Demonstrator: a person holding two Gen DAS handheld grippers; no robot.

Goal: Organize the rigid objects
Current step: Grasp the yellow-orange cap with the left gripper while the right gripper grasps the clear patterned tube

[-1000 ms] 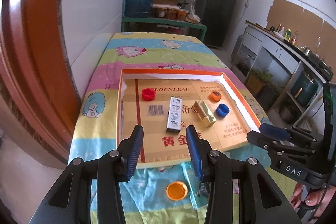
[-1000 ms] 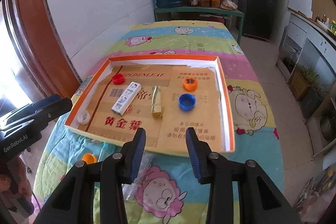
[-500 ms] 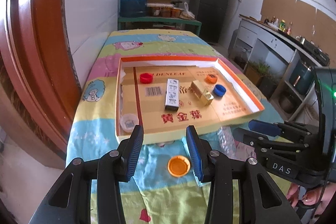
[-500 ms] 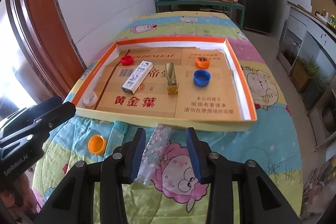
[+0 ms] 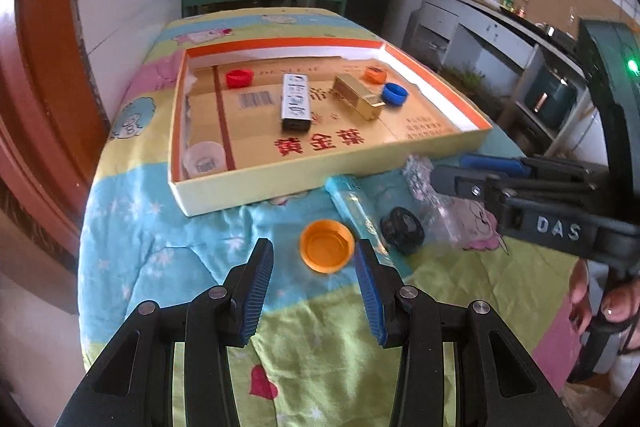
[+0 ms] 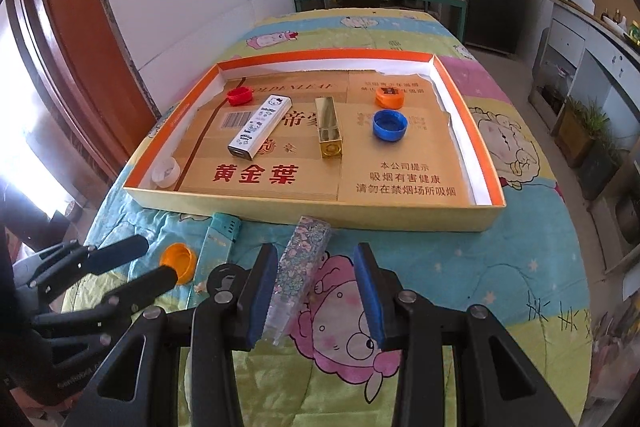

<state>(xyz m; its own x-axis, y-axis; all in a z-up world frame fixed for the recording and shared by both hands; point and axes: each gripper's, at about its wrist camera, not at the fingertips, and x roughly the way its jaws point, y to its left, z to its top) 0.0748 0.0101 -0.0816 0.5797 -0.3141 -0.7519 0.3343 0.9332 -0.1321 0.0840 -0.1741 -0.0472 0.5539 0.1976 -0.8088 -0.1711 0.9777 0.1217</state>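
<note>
Your left gripper (image 5: 316, 259) hangs open and empty, the upturned orange cap (image 5: 327, 245) on the quilt just beyond its fingertips; your right gripper (image 6: 316, 269), also open, straddles the glittery floral tube (image 6: 298, 271) without clamping it

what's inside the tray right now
Inside the tray: red cap, orange cap, blue cap, white cap, white box, gold box. Printed cardboard lines the floor; anything beneath is hidden.

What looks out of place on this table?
Four things lie on the quilt outside the tray: an orange cap, a black cap, a teal box and a glittery box.
</note>
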